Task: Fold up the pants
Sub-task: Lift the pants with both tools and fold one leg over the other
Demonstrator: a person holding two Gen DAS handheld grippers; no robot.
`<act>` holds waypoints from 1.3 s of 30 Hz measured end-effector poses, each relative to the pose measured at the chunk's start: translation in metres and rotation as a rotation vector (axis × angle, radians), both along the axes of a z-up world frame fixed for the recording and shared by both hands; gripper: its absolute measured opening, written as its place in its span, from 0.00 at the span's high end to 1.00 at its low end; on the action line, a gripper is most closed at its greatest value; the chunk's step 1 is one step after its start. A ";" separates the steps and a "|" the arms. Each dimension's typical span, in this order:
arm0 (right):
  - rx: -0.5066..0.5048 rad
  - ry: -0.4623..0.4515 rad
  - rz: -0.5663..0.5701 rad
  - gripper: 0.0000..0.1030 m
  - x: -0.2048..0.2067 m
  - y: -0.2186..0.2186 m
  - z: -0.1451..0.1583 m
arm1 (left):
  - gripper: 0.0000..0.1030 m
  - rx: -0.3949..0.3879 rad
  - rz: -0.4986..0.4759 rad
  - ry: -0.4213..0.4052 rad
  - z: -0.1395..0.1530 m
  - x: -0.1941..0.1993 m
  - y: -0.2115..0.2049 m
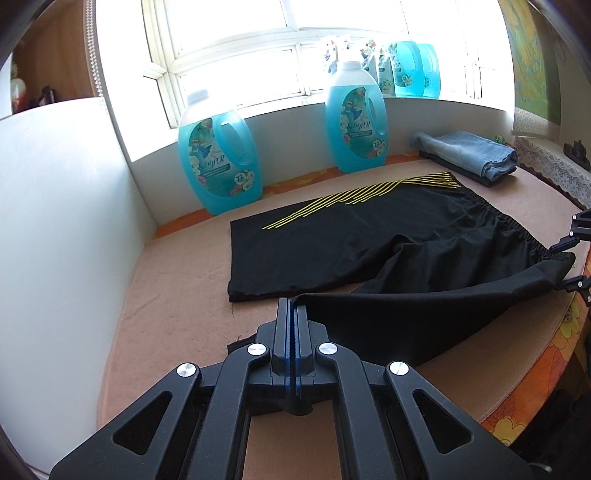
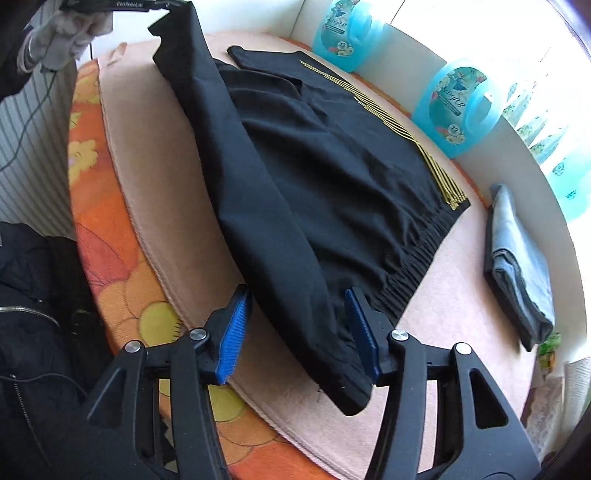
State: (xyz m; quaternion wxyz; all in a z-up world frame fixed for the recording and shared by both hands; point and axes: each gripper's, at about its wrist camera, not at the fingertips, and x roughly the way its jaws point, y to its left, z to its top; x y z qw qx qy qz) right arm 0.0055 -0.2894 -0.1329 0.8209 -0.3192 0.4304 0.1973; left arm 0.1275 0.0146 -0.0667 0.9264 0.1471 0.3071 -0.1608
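Black pants (image 1: 332,240) with yellow stripes lie on the beige pad (image 1: 177,302). One leg is lifted and stretched across the near side. My left gripper (image 1: 293,314) is shut on the hem end of that leg; in the right wrist view the left gripper (image 2: 110,5) shows at the top left, in a gloved hand. My right gripper (image 2: 295,291) is open at the waistband end of the pants (image 2: 332,166). The fold of cloth lies between its blue pads (image 2: 232,332), which stand clear of it. The right gripper (image 1: 565,264) also shows at the right edge of the left wrist view.
Two blue detergent bottles (image 1: 218,162) (image 1: 356,125) stand against the wall behind the pants. Folded jeans (image 1: 469,155) lie at the far right corner. An orange floral cloth (image 2: 110,236) covers the near table edge, with a radiator (image 2: 29,147) and dark clothing (image 2: 29,332) beyond it.
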 end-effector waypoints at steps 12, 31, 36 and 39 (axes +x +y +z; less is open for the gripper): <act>0.052 -0.201 -0.103 0.99 0.066 -0.009 0.073 | 1.00 0.030 0.019 -0.070 0.025 0.037 0.001; 0.051 -0.094 -0.177 0.99 0.268 -0.034 0.043 | 1.00 0.111 0.067 0.006 -0.008 0.207 -0.033; 0.035 -0.026 -0.180 1.00 0.304 -0.037 0.011 | 1.00 0.130 0.084 0.066 -0.040 0.238 -0.043; 0.019 0.005 -0.178 1.00 0.315 -0.037 -0.005 | 1.00 0.144 0.091 0.092 -0.054 0.251 -0.046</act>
